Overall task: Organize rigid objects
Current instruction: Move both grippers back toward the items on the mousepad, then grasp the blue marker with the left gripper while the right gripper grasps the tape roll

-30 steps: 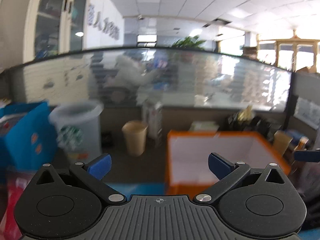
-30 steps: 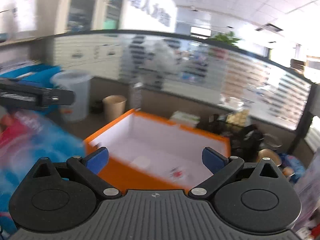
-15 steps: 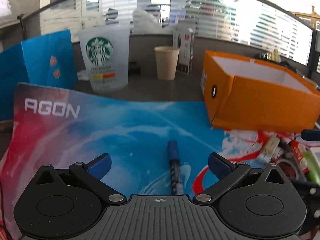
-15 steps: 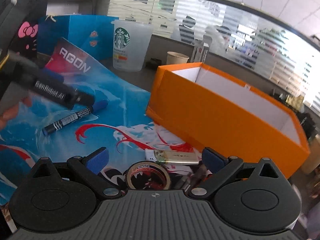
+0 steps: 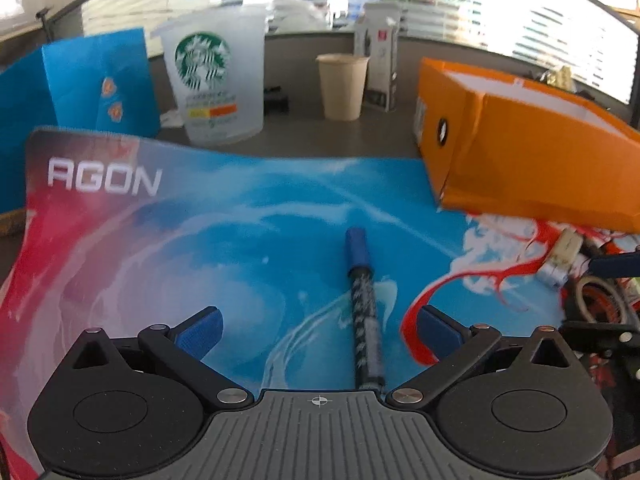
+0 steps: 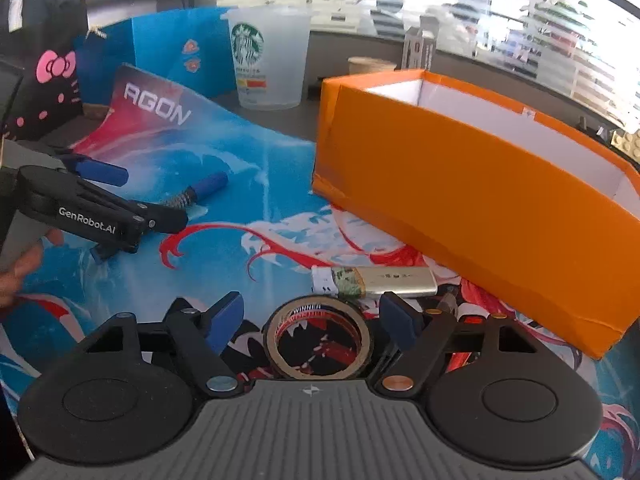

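A: The jaws of the right gripper (image 6: 312, 322) are closing now, with the tape roll (image 6: 319, 342) lying flat between them, but the pads do not press it yet. The jaws of the left gripper (image 5: 318, 330) stand wide, and the blue marker (image 5: 363, 300) lies between them on the mat (image 5: 180, 240), not touched.

B: Where must these things go?

A: I judge into the orange box (image 6: 460, 184), which stands on the far right of the mat, well apart from the marker and near the tape.

B: What can go wrong?

A: The tape is round and low. If the pads meet it off its middle, it can slide out sideways or tip up. Just behind it lies a gold flat pack (image 6: 384, 282), so a push forward can knock this pack toward the box wall.

B: And the left side?

A: The marker points away from the gripper, along the jaws. When they close it can roll between the pads, or be caught only near its end and hang down.
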